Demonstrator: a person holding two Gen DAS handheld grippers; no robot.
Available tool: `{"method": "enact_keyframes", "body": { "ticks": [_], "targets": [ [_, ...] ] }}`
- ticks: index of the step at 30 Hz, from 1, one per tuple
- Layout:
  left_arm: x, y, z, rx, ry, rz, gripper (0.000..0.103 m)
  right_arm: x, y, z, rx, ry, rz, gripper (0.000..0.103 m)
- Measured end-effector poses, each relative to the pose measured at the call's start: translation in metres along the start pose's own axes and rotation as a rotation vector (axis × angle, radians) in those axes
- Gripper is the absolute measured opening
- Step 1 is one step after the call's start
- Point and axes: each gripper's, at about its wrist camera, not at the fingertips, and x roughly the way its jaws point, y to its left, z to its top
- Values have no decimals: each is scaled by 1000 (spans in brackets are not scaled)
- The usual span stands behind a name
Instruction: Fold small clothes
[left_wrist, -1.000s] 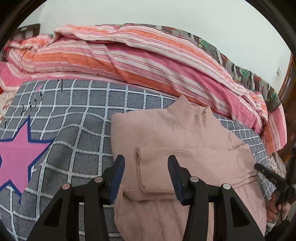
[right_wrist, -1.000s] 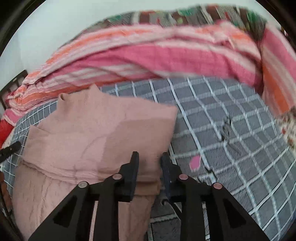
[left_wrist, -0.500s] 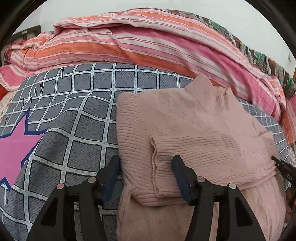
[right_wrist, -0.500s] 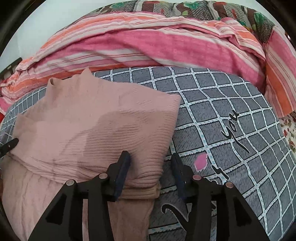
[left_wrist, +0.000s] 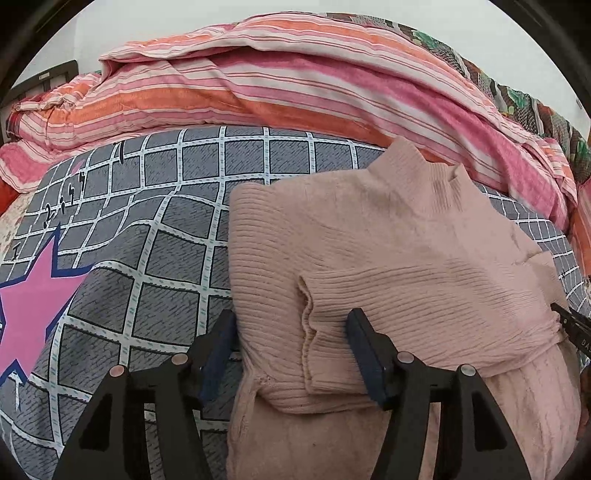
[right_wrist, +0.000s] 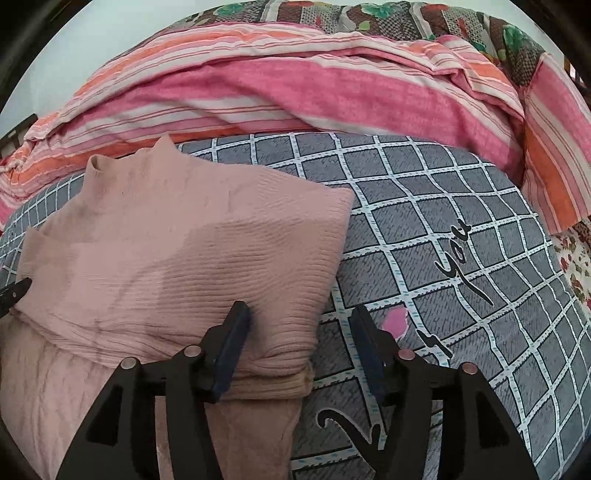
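pink ribbed sweater (left_wrist: 369, 236) lying on a grey grid-print bedspread (left_wrist: 155, 206), collar (left_wrist: 417, 162) pointing away from both cameras toward a striped pink-and-orange quilt (left_wrist: 295, 74) heaped along the far side. the garment's long axis runs from collar to the near edge of each view. both sleeves are folded across the chest, forming a thick crosswise band; the near sleeve cuff (left_wrist: 314, 332) shows fine horizontal ribbing and a wavy open edge. below the band the knit changes to a looser cable-like texture.

left gripper (left_wrist: 291, 350): jaws spread wide, straddling the sweater's left folded edge; the left pad sits over the bedspread, the right pad rests against the ribbed cuff, and nothing is clamped.

right gripper (right_wrist: 301, 339): jaws likewise spread wide, straddling the right folded edge of the sweater (right_wrist: 192, 258); the left pad presses on the knit, the right pad lies over the bedspread (right_wrist: 443, 206) near a small pink mark.

bedspread: soft, wrinkled fabric with white grid lines, a pink star (left_wrist: 26, 302) outlined in blue, and black script lettering (right_wrist: 458, 254). a floral patchwork cover (right_wrist: 369, 14) lies behind the quilt (right_wrist: 295, 85).
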Motion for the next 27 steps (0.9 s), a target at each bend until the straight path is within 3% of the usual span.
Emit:
{"method": "enact_keyframes", "body": {
  "ticks": [27],
  "targets": [
    [0,0,0,-8,-2,7,65,-1,-1,0,19,-6,4,59]
  ]
}}
